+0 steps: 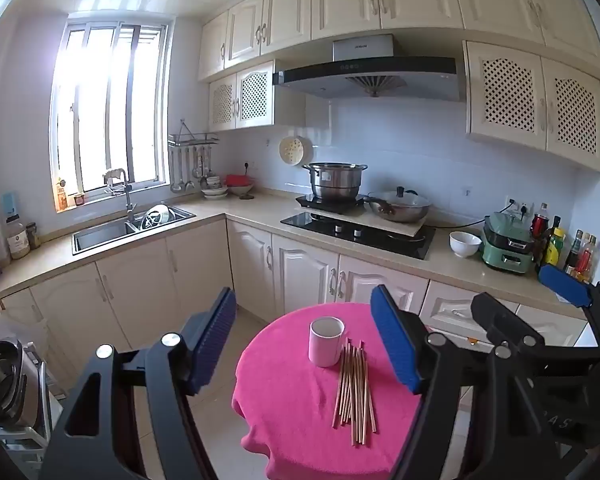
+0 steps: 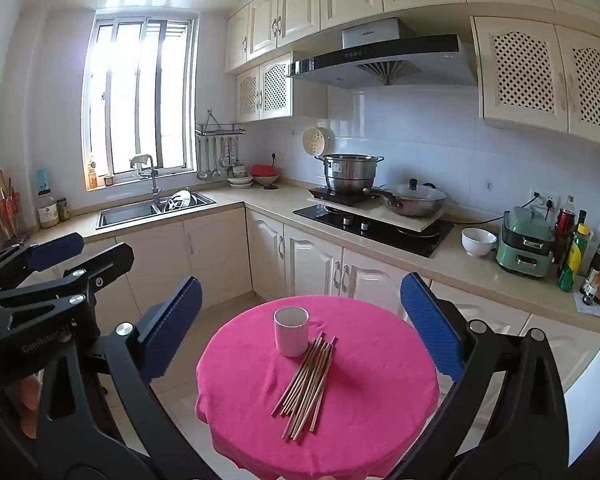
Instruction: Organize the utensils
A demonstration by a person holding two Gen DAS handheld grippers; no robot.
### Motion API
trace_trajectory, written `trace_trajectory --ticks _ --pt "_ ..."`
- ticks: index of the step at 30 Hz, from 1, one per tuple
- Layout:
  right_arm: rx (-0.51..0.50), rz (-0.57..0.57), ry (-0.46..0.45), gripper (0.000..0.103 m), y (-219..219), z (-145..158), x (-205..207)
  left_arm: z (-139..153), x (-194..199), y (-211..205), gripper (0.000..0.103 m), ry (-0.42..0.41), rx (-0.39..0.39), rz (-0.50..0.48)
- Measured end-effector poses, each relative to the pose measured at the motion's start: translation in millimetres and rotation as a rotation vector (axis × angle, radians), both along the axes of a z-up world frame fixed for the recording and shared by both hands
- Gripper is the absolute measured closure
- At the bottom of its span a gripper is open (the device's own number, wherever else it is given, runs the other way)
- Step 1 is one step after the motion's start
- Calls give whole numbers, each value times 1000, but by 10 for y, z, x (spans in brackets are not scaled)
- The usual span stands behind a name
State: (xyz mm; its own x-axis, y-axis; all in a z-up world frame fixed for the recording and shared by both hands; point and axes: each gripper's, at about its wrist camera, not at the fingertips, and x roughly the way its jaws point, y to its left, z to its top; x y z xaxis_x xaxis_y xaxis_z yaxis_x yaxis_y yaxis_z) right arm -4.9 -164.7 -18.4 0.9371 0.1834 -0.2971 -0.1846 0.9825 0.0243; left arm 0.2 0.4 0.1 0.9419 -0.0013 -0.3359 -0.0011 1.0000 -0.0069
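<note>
Left wrist view: one white cup (image 1: 326, 341) stands upright near the far edge of the round table under a pink cloth (image 1: 284, 392). Only a dark inner wall shows through its mouth — whether anything lies inside cannot be told. A bundle of wooden chopsticks (image 1: 354, 392) lies flat on the cloth just beside the cup, on its right, their far tips close to its base and their near ends fanning toward the table's near edge. They overlap too much for a sure count, roughly ten.

The left gripper (image 1: 304, 344) hangs above the near edge of the table, tilted slightly down, its blue pads spread wide with nothing between them. The right gripper (image 2: 300, 340) is posed alike — jaws fully apart, empty, framing cup and chopsticks from above the near edge. Each appears at the side of the other's view.

On the worktop behind, one steel pot (image 1: 334, 180) sits on a burner, a lidded wok (image 1: 398, 206) beside it, and one white bowl (image 1: 465, 243) stands near the worktop's front edge.
</note>
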Motion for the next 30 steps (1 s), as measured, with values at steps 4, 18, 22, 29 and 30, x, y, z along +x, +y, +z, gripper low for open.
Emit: trace_trajectory --ticks 4,18,22,29,30 --pt "2 0 1 6 -21 8 -5 7 -13 12 34 -1 1 2" --pt "29 -1 0 6 -23 -49 21 -26 -44 172 34 -1 17 3" --pt "32 1 0 6 -76 -54 10 -3 -10 135 34 4 23 8" --pt "36 1 7 6 -94 -72 29 -5 15 125 34 8 20 8" --pt "36 1 7 6 -97 -72 30 -4 13 108 34 9 22 8"
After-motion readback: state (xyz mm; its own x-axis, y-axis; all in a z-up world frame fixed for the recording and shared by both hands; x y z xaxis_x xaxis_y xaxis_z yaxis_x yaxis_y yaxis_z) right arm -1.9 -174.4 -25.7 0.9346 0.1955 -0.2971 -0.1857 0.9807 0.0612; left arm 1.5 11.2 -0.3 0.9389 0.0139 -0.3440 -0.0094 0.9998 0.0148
